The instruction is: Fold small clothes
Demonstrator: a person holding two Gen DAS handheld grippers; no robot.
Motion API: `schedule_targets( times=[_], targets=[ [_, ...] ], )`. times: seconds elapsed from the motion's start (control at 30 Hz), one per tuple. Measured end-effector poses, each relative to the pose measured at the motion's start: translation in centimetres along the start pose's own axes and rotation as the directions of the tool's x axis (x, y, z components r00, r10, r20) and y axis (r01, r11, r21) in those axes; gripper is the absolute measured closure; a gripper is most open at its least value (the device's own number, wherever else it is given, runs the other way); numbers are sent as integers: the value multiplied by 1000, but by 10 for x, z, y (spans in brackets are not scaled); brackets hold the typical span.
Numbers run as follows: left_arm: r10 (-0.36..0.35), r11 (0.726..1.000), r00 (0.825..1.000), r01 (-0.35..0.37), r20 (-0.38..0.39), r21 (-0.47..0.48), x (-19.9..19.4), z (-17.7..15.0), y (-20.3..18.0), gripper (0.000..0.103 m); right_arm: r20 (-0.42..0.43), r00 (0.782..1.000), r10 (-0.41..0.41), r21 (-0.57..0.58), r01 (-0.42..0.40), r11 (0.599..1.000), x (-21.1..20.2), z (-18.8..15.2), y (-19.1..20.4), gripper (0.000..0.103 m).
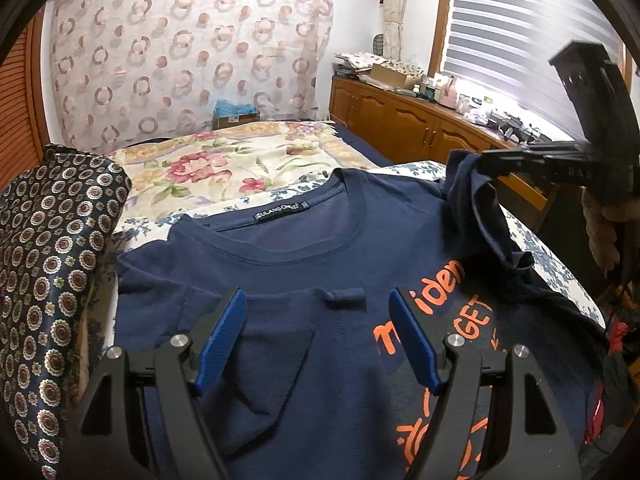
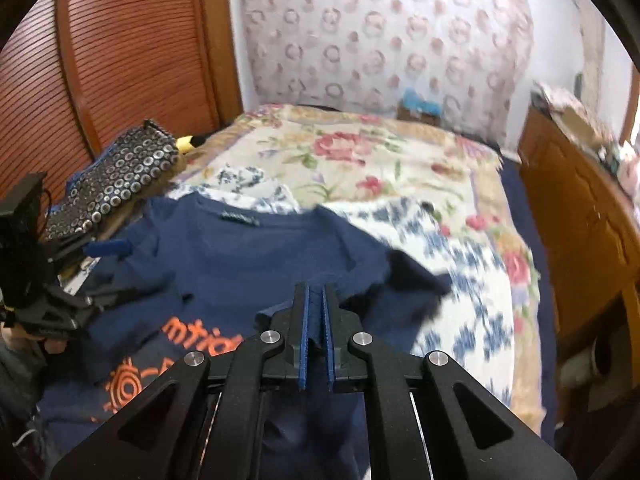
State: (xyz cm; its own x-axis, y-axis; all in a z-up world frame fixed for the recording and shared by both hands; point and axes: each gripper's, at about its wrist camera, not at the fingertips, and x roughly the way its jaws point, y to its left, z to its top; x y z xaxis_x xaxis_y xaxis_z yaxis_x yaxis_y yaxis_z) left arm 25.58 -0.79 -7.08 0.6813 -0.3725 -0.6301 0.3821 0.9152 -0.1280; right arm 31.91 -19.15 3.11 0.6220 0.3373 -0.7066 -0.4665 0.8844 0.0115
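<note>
Left gripper [image 1: 318, 312] jaws wide, empty; right gripper [image 2: 315, 300] jaws pinching navy T-shirt [image 1: 304, 240] sleeve.

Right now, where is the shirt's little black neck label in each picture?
Left wrist view: the small black neck label sits upper middle, inside the navy cotton T-shirt's collar.
Right wrist view: the label sits left of centre, blurred.
Shared landmark: the floral bedspread behind the collar.

The navy T-shirt's [image 1: 320, 248] hem runs off the bottom edge. Its orange print [image 1: 440, 320] is partly hidden behind the left gripper [image 1: 318, 336].
</note>
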Motion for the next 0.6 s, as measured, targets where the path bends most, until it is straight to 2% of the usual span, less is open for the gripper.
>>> schedule_targets(
  times=[0.13, 0.27, 0.3, 0.33, 0.4, 0.6],
  targets=[
    [12, 1000, 1000, -12, 16, -7, -4, 0, 4, 28, 4, 999, 41, -66, -40, 997, 20, 19, 22, 99],
    [15, 1000, 1000, -14, 24, -17, -8, 0, 9, 28, -24, 991, 134, -84, -136, 987, 39, 30, 42, 99],
    [15, 1000, 1000, -15, 24, -19, -8, 0, 9, 28, -34, 990, 138, -86, -141, 986, 43, 31, 46, 96],
    [16, 1000, 1000, -16, 24, -19, -8, -1, 8, 28, -45, 991, 129, -85, -132, 988, 47, 31, 48, 93],
    [16, 1000, 1000, -15, 23, -17, -8, 0, 9, 28, -48, 991, 127, -66, -130, 989, 45, 28, 46, 72],
    [21, 1000, 999, -20, 30, -9, -8, 0, 9, 28, -40, 998, 53, 3, -53, 999, 11, -9, 16, 70]
  ],
)
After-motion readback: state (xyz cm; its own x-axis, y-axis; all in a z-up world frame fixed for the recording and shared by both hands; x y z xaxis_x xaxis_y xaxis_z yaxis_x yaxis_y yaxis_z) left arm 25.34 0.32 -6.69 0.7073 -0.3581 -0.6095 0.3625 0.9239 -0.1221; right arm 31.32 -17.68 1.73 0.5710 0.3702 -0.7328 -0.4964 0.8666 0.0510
